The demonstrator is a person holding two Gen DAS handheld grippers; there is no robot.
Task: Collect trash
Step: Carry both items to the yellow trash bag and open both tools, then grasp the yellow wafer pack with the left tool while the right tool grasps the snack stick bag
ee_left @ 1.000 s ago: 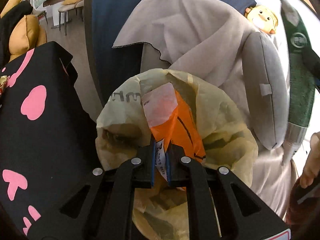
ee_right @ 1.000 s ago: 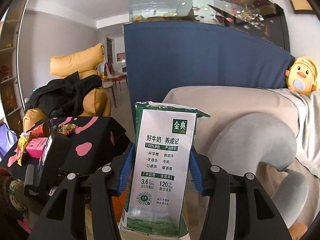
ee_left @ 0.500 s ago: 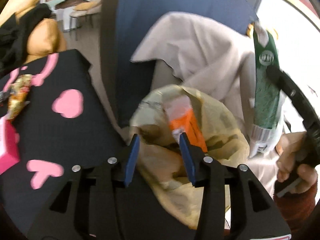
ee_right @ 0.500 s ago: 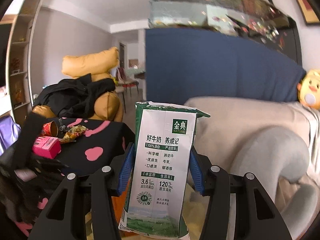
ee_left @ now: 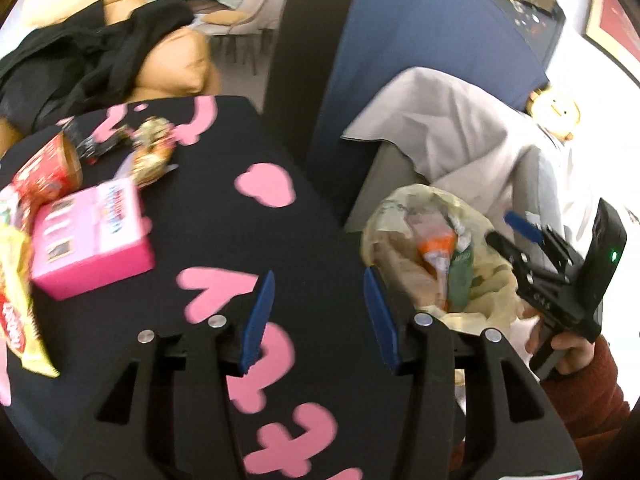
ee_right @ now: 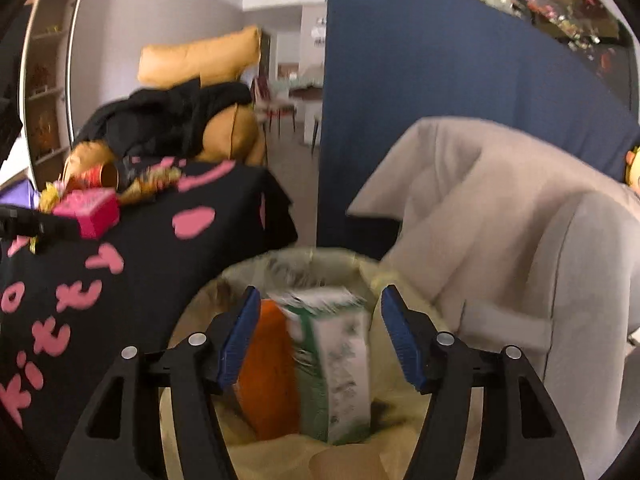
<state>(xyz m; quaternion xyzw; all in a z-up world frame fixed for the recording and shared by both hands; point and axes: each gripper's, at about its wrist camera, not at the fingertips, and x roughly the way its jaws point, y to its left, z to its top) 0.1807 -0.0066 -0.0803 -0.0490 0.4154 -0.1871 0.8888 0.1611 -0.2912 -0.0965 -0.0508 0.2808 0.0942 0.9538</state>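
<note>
The right tongs [ee_right: 316, 334] gape wide above the yellowish trash bag [ee_right: 404, 296], gripping nothing; the milk carton [ee_right: 340, 368] stands inside the bag, beside an orange wrapper [ee_right: 268, 368]; the left tongs [ee_left: 318, 318] are likewise spread and empty over the black tabletop [ee_left: 224, 216], near its edge beside the bag; a pink box [ee_left: 90, 236] and snack packets [ee_left: 18, 308] lie further left on it.

Black pink-printed table [ee_left: 224, 240] carries pink box [ee_left: 90, 236], red cup [ee_left: 46, 168], yellow packet [ee_left: 16, 300], crumpled wrapper [ee_left: 152, 154]
</note>
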